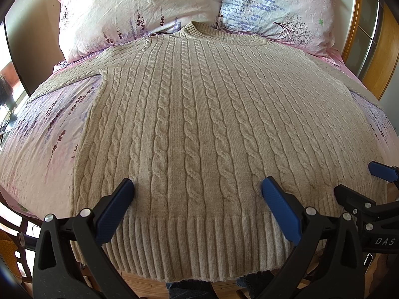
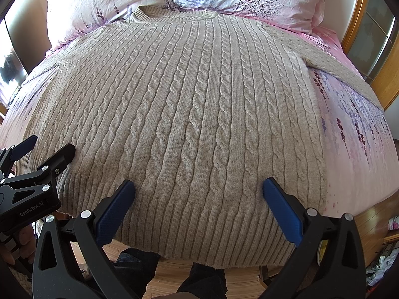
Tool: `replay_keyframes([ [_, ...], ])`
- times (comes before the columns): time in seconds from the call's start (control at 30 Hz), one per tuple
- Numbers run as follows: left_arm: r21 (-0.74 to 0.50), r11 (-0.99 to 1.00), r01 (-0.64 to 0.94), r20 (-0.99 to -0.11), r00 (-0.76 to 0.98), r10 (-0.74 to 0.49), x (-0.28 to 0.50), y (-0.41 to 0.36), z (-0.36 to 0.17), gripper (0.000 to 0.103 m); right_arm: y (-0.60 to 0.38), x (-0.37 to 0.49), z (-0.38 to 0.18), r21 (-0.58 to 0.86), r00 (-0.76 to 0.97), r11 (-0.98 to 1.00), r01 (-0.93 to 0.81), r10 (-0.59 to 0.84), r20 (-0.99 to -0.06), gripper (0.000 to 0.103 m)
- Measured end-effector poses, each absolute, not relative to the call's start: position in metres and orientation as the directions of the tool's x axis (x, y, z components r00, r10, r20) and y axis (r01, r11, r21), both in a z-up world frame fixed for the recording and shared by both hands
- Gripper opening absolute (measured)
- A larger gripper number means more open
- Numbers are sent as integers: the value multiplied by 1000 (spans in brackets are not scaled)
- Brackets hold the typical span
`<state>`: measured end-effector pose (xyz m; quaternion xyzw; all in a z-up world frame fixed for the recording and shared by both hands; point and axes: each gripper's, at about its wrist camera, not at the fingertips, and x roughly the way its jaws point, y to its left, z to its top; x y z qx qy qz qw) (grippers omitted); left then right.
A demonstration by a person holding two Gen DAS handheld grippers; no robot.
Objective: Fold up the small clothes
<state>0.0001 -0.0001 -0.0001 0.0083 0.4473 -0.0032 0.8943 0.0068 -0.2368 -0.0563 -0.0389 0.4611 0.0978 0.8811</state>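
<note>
Beige cable-knit sweater (image 1: 199, 124) spread flat on a floral bedsheet (image 1: 37, 154), both grippers poised over its hem.

The sweater lies face up and smooth, its round collar (image 2: 172, 16) at the far end touching two floral pillows (image 1: 139, 7), its ribbed hem (image 1: 199, 244) hanging slightly past the near edge of the bed, and its sleeves angling out to either side. The left gripper (image 1: 198, 189) hovers above the hem toward the sweater's left side with its blue-padded fingers (image 1: 114, 209) spread wide, holding nothing. The right gripper (image 2: 199, 189) hovers over the hem toward the right side, fingers likewise spread apart and empty. Wooden flooring (image 2: 239, 281) shows below the bed edge.
</note>
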Motion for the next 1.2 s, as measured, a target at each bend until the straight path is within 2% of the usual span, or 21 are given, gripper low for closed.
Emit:
replay_keyframes([
  [0.37,9,999,35,-821,571,-12,10,1,-2,101,-237,8,-55,23,556,975,-220,145,-819,102],
  [0.57,-8,998,69,-854,518,-42,14,2,1,101,-243,8,-56,48,586,958,-284,213,-782,102],
  [0.73,-89,994,58,-865,490,-106,30,15,9,101,-265,34,-45,217,544,941,-259,328,-772,102],
  [0.9,-171,985,-14,-862,486,-143,64,30,18,101,-334,91,-25,394,602,917,-56,346,-719,102],
  [1.03,-183,982,-54,-857,498,-132,91,38,23,101,-424,135,-20,611,687,773,170,352,-636,100],
  [1.1,-203,977,-72,-863,483,-144,104,40,22,101,-468,153,-28,707,720,652,275,348,-600,91],
  [1.2,-235,968,-92,-871,463,-167,118,41,18,101,-514,171,-45,766,746,508,393,312,-589,86],
])
